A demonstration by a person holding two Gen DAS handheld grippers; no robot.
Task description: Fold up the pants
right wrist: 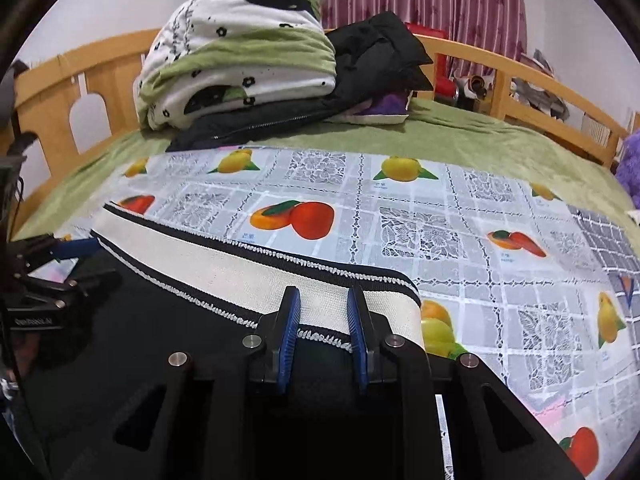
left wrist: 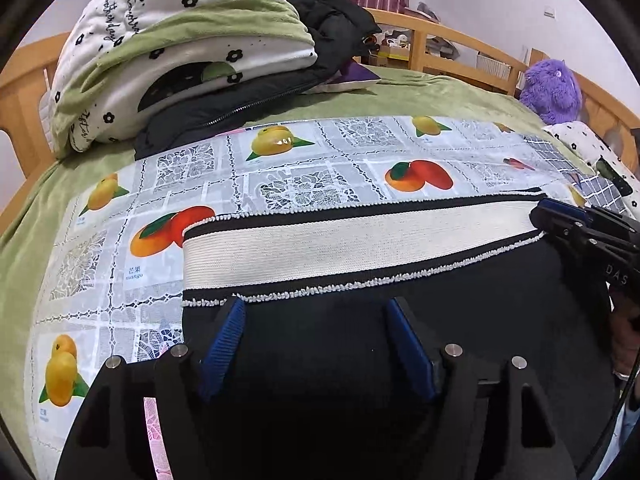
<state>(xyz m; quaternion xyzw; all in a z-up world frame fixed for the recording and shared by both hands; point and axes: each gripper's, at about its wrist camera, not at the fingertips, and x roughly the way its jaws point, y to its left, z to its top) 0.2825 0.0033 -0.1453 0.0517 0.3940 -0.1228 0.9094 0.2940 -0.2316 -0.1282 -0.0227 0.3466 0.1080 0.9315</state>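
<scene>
The bed (left wrist: pixel 420 92) carries soft, limp pants (left wrist: pixel 320 340). Your left gripper (left wrist: pixel 316 312) is wide open over black cloth; your right gripper (right wrist: pixel 323 300), part-open, straddles the firmer waistband (right wrist: pixel 224 276) ahead, gripping nothing yet; take hold there.

You are looking at a fruit-print cloth (left wrist: pixel 304 176) carrying the one clear label: the word "mango" under two Chinese characters, sitting beneath an orange-and-red fruit (left wrist: pixel 172 232) in the left wrist view. Similar small captions are showing under other fruits in the right wrist view, too blurred to read. The letters "DAS" are appearing on the right gripper (left wrist: pixel 560 220). Black cursive script is running along the folded quilt (left wrist: pixel 160 40), illegible.
</scene>
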